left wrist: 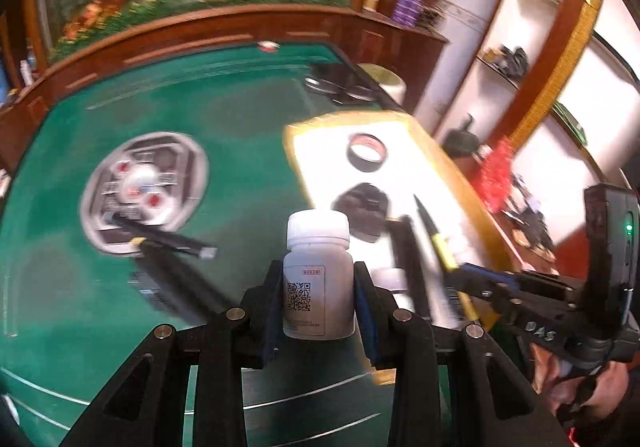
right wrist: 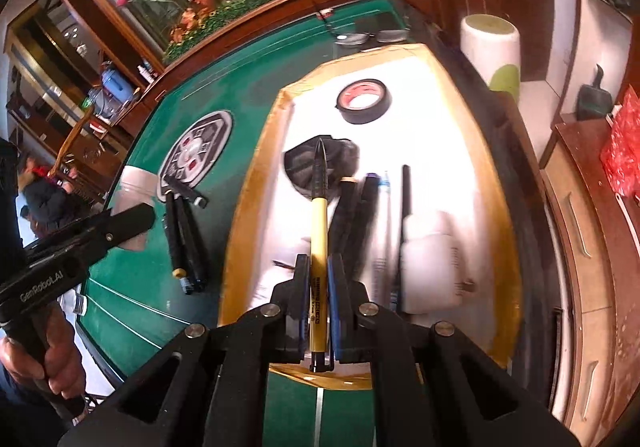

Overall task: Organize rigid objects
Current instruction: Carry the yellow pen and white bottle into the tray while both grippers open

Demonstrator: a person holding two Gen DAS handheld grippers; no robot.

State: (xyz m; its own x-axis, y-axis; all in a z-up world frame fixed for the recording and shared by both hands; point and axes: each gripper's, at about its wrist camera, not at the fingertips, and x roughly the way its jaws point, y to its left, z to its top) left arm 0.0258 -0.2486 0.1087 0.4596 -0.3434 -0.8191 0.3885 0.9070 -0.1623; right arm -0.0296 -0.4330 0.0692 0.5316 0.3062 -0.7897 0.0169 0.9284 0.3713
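My left gripper (left wrist: 318, 295) is shut on a white pill bottle (left wrist: 318, 275) with a QR label, held upright above the green table (left wrist: 120, 311). My right gripper (right wrist: 319, 287) is shut on a yellow and black pen (right wrist: 319, 231), held over the white, yellow-edged tray (right wrist: 500, 215). In the tray lie a black tape roll (right wrist: 363, 101), a dark round object (right wrist: 344, 159), several dark pens (right wrist: 360, 215) and a white bottle on its side (right wrist: 430, 267). The right gripper with the pen (left wrist: 438, 243) also shows in the left wrist view.
Several black pens (right wrist: 186, 243) lie on the green table left of the tray, by a round metal centre plate (right wrist: 196, 155). Glasses (right wrist: 372, 35) lie beyond the tray. A white cylinder (right wrist: 490, 51) stands off the table's right edge. A wooden cabinet (right wrist: 592, 247) is right.
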